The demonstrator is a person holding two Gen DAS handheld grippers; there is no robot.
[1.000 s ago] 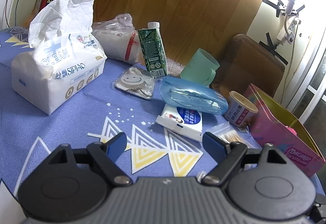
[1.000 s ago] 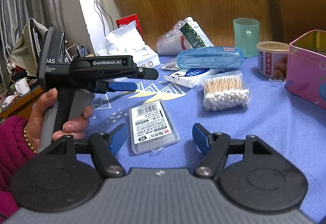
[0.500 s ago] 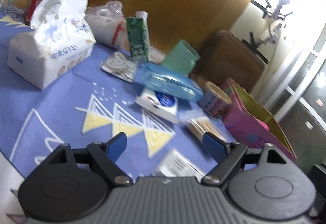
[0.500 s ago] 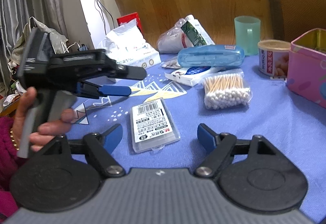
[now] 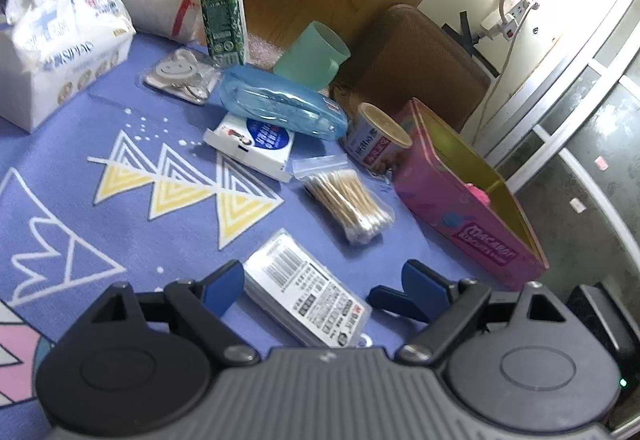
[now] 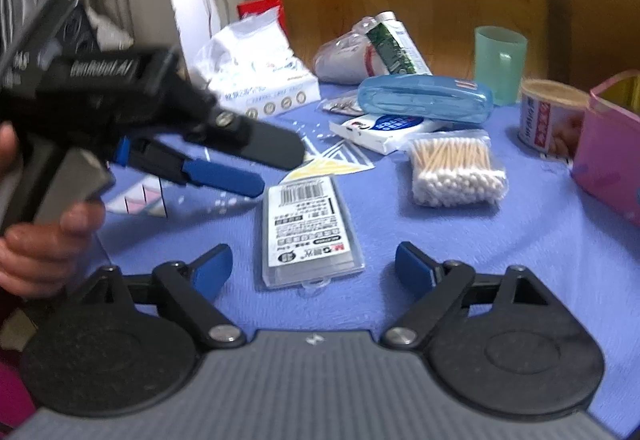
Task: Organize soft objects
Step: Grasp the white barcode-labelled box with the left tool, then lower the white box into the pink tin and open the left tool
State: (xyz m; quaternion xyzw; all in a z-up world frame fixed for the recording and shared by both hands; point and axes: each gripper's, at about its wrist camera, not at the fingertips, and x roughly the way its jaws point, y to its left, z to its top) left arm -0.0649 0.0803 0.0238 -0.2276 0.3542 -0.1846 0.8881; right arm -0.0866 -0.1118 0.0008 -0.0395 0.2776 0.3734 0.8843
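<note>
Ahead and to the right of the left tool, the pink tin (image 5: 472,208) reads "MACARON" on its side in white letters, with a smaller line beneath too small to make out. Far ahead to its left, the tissue pack (image 5: 60,52) carries "SIPIAO". Seen from the right tool, the left gripper (image 6: 240,160) shows blurred white lettering ending in ".AI" on its black body.
</note>
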